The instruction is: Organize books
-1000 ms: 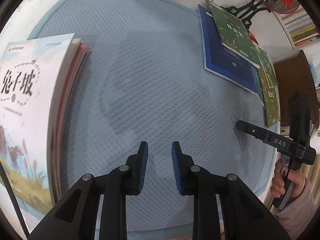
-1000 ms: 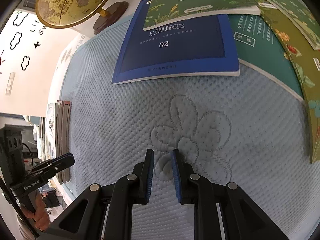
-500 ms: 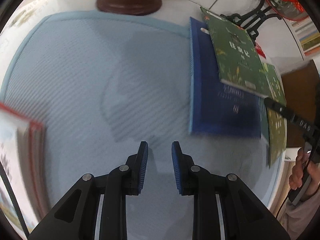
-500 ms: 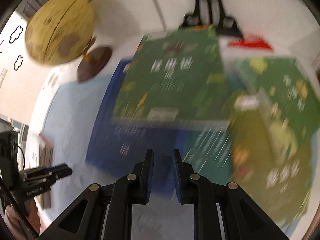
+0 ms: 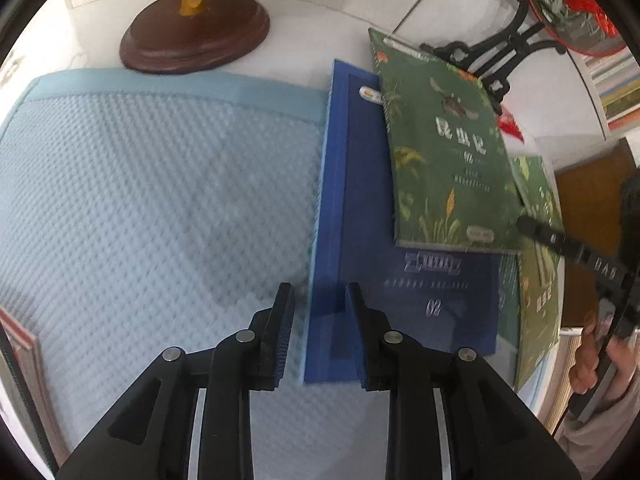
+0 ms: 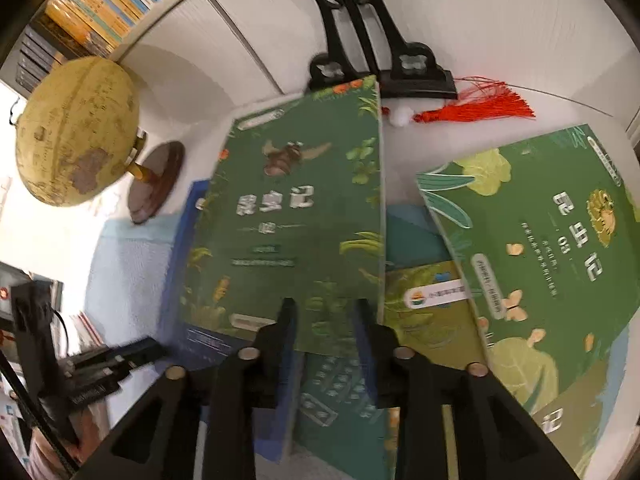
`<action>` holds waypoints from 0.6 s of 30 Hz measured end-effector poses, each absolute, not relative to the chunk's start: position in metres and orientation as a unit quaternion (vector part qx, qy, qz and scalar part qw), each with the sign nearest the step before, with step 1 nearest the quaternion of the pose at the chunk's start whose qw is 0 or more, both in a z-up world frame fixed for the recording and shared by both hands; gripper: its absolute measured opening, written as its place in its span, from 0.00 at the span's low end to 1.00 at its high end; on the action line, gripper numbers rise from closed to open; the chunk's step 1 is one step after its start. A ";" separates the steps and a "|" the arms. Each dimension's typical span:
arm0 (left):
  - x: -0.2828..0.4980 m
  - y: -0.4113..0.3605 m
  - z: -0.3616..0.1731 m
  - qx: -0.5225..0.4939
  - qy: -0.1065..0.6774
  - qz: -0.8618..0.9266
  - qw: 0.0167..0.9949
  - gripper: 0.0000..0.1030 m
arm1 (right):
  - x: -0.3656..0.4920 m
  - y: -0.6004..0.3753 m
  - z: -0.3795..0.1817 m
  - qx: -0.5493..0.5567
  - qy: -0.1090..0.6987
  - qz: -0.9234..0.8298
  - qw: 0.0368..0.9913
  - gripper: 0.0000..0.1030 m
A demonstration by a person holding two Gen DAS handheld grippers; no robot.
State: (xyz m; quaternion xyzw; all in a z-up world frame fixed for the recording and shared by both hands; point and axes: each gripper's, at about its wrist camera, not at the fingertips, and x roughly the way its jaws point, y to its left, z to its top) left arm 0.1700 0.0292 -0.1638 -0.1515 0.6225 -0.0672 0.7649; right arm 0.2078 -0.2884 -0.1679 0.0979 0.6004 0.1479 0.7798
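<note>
A blue book [image 5: 360, 216] lies on the light blue mat [image 5: 160, 200], with a dark green book [image 5: 448, 160] lying across its far right part. My left gripper [image 5: 318, 304] is open and its fingers straddle the blue book's left edge. In the right wrist view the same dark green book [image 6: 296, 216] lies on the blue book [image 6: 180, 264]. My right gripper [image 6: 324, 316] is open, over the green book's near edge. Another green book [image 6: 552, 248] lies to the right, over a teal book [image 6: 340, 392] and an olive one [image 6: 432, 312].
A globe [image 6: 76, 132] on a brown wooden base [image 5: 196, 32] stands at the back left. A black ornamental stand [image 6: 360, 40] with a red tassel [image 6: 480, 106] is behind the books. A stack of books [image 5: 20, 356] sits at the mat's left edge.
Both grippers have moved forward toward the pile of books. The left gripper now straddles the blue book's edge; the right now hovers over the dark green book. The left stack has slid almost out of view.
</note>
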 end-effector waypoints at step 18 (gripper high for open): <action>0.228 -0.017 -0.155 -0.106 0.591 -0.113 0.791 0.30 | 0.239 -0.272 -0.175 0.085 0.611 0.156 0.771 0.65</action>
